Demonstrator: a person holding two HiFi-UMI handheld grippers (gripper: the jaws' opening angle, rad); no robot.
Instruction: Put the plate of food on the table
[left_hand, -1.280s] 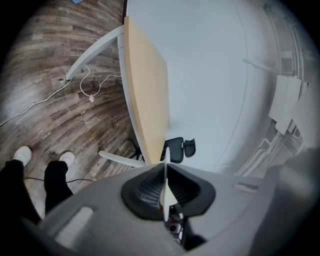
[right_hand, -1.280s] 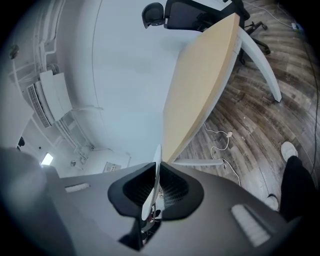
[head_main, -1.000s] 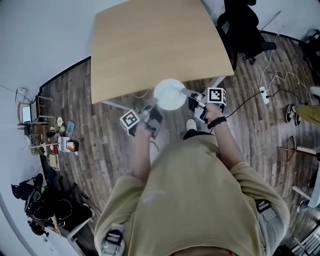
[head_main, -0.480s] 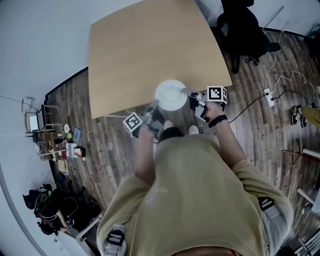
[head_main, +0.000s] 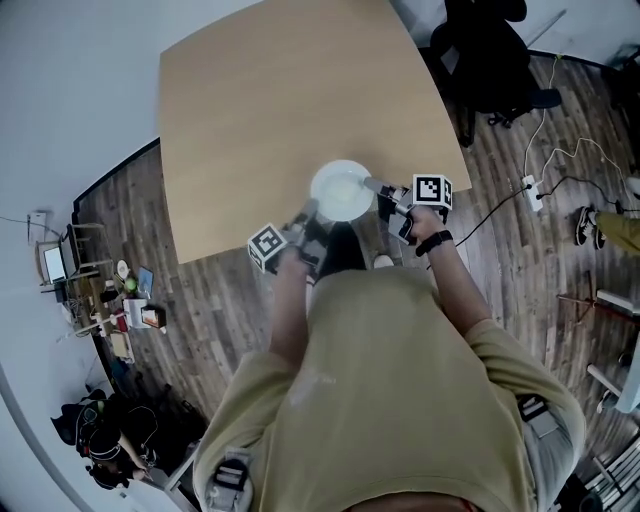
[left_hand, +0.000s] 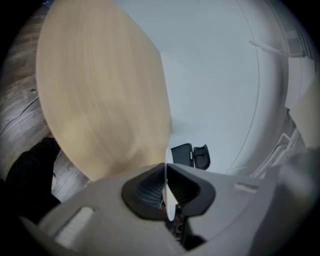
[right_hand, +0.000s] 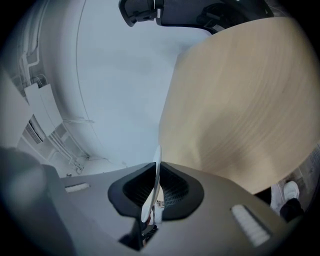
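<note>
A white plate (head_main: 342, 190) hangs level over the near edge of the light wooden table (head_main: 280, 100); I cannot make out any food on it. My left gripper (head_main: 305, 215) is shut on its near-left rim, and my right gripper (head_main: 385, 190) is shut on its right rim. In the left gripper view the thin rim (left_hand: 168, 199) stands edge-on between the dark pads of the left gripper (left_hand: 166, 187), with the table (left_hand: 100, 90) beyond. The right gripper view shows the rim (right_hand: 151, 197) pinched the same way in the right gripper (right_hand: 156, 187), beside the table (right_hand: 240, 110).
A black office chair (head_main: 490, 60) stands at the table's far right corner. A power strip with cables (head_main: 530, 185) lies on the wooden floor to the right. Small clutter (head_main: 120, 300) sits by the wall at the left. The person's shoe (head_main: 383, 262) is under the plate's side.
The person has stepped toward the table. The plate, held by both grippers throughout, has gone from the table's edge to a place over the tabletop.
</note>
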